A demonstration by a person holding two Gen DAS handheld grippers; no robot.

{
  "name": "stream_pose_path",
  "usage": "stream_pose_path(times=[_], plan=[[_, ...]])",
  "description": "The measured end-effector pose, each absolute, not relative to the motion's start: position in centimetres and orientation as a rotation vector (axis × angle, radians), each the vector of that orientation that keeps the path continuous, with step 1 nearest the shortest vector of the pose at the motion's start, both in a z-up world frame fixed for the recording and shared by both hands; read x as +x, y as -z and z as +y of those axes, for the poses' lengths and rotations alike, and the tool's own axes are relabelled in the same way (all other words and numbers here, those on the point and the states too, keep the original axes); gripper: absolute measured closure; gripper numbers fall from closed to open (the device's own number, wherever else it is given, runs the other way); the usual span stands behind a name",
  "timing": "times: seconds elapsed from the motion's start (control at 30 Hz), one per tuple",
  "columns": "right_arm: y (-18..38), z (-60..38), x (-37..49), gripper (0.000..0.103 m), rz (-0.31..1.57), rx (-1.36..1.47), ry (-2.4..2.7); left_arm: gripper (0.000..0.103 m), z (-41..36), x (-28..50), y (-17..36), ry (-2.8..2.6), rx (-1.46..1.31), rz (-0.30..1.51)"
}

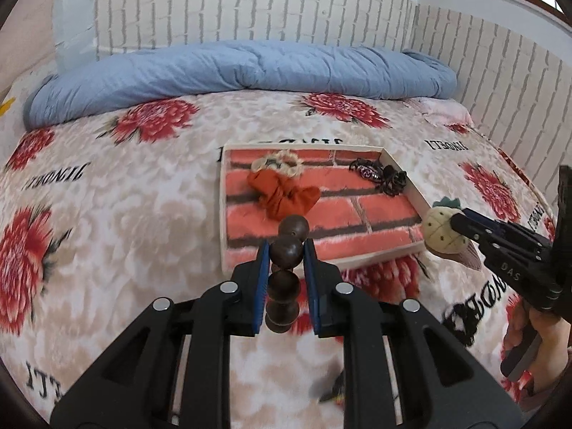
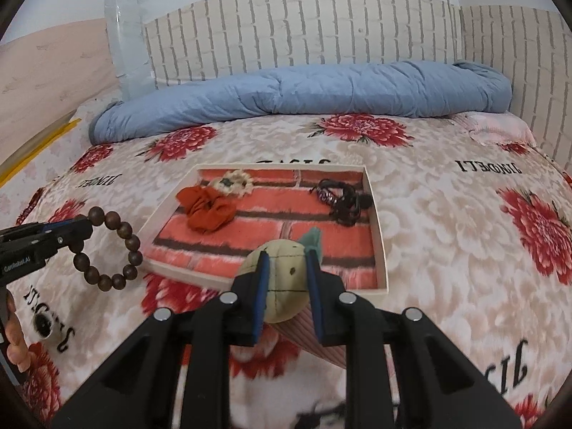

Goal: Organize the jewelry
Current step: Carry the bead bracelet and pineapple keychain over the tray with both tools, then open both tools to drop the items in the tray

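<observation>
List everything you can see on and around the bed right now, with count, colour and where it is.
tray: one, white rim, red brick-print lining, mid-bed
scrunchie: one, orange, tray's far left
flower hair tie: one, cream, behind the scrunchie
dark bracelets: small pile, black, tray's far right
bead bracelet: one, dark brown, in the left gripper
pineapple plush: one, cream, green top, in the right gripper
duvet: one, blue, rolled at the headboard
bedspread: one, beige, red flowers
left gripper: black, shut on the bead bracelet
right gripper: black, shut on the pineapple plush
</observation>
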State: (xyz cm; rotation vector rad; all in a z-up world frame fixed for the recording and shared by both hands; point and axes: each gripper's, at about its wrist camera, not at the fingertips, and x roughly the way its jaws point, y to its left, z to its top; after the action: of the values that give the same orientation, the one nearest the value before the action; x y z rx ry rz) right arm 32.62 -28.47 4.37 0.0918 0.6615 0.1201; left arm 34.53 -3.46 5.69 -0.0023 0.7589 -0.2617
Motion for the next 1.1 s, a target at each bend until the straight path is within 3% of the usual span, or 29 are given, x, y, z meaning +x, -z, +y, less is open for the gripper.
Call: stream_pose_path(times=[0.3, 0.57, 1.1], plan=[[-2.8, -28.9, 39.4, 0.082, 0.697, 0.080, -0.092, 0.085, -6.8, 40.5, -4.9, 0.296, 0.004, 0.775], [-0.3, -29.7, 43.8, 0.082, 0.741, 0.099, -0.067, 0.085, -7.3, 46.0, -1.1, 0.280, -0.004, 0.851], [2.0, -29.2, 47.4, 0.081, 0.756, 0.111, -0.051, 0.085, -6.5, 50.1, 3.7, 0.192, 0.023, 0.920]])
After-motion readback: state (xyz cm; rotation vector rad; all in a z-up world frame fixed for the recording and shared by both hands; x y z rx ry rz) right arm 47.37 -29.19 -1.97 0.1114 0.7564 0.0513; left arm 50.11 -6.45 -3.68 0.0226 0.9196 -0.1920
